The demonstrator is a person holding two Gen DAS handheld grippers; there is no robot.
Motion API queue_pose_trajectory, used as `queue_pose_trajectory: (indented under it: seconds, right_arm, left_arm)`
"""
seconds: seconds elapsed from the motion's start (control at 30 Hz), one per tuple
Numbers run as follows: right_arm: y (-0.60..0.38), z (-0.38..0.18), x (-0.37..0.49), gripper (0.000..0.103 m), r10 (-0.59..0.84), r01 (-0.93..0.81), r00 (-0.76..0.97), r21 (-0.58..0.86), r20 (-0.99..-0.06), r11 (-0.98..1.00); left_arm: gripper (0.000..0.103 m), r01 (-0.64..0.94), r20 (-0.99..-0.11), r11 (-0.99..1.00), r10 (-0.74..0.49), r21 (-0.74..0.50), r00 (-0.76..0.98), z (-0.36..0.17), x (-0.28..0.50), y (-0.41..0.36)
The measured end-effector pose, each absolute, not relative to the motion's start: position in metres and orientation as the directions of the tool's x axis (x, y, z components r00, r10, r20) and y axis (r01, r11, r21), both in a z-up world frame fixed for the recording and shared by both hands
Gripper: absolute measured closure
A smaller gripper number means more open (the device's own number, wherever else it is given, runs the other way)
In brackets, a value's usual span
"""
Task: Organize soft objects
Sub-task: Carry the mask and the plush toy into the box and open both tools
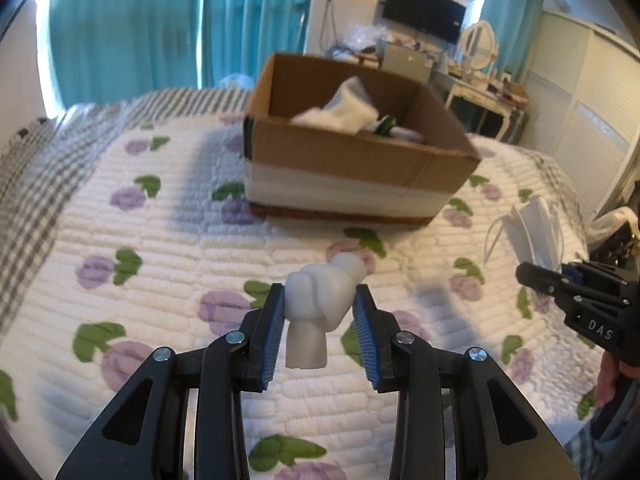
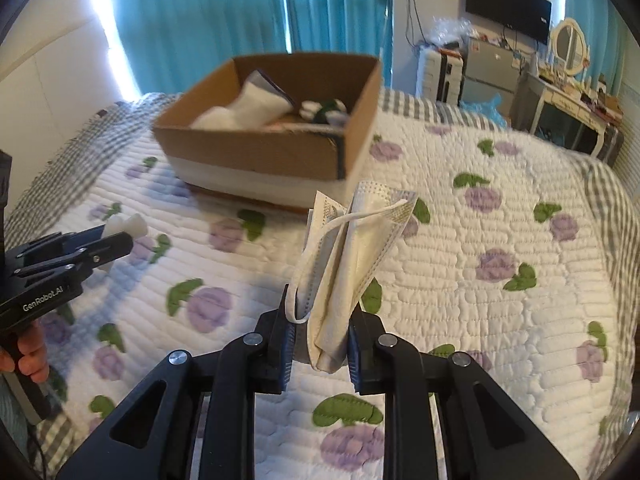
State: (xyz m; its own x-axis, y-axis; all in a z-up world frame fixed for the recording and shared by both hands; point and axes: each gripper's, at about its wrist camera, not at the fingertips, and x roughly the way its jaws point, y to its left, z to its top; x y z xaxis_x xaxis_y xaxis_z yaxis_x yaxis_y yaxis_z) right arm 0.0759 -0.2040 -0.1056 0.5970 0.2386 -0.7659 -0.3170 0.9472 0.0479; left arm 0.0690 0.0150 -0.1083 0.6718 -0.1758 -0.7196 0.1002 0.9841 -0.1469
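You are carrying one soft thing in each tool, both lifted clear of the quilt [image 1: 168,240] so neither drags over the bedding on the way to the box. Nearest to you, your left gripper [image 1: 319,312] is clamping its blue pads [image 1: 276,332] onto a pale, squashy white toy [image 1: 320,308]; you are pinching it across its lumpy middle with the stem hanging down below the fingers, probably because the thick part gives the pads something to bite on. Your right gripper [image 2: 320,340] is closing on a folded stack of face masks [image 2: 348,264], holding it by the lower fold so the sheets are standing up and fanning out above the fingers, one ear loop trailing loose down the left side; gripping at the fold looks like a way of keeping the stack together. In the left wrist view the masks are showing off to the right, well apart from the toy. Further off, the open cardboard box [image 1: 352,156] is sitting on the bed ahead of both tools, already holding white socks [image 2: 248,108] and something dark green, so it is likely where both loads are heading. Beyond it, teal curtains [image 2: 200,20] are hanging.
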Motion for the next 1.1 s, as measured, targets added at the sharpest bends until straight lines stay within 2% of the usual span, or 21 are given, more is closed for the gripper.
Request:
queue_pose_trajectory:
  seconds: [0.33, 0.63, 0.87, 1.1]
  right_arm:
    - [-0.179, -0.039, 0.072, 0.082, 0.276, -0.376, 0.675, 0.003, -0.684, 0.927]
    - [-0.161, 0.022, 0.121, 0.082, 0.306, -0.4, 0.738, -0.026, -0.601, 0.916]
    - [-0.152, 0.043, 0.177, 0.082, 0.308, -0.4, 0.766, -0.043, -0.564, 0.915]
    - [-0.149, 0.034, 0.23, 0.082, 0.312, -0.405, 0.759, -0.039, -0.571, 0.913]
  left_arm:
    - [0.069, 0.121, -0.655, 0.986, -0.169, -0.118, 0.737, -0.052, 0.067, 0.012]
    - [0.069, 0.127, -0.59, 0.988, -0.157, -0.093, 0.792, -0.009, 0.11, 0.013]
    - [0.069, 0.136, -0.551, 0.989, -0.141, -0.051, 0.822, 0.008, 0.165, 0.005]
    - [0.069, 0.157, -0.559, 0.988, -0.127, 0.004, 0.819, -0.005, 0.214, -0.012]
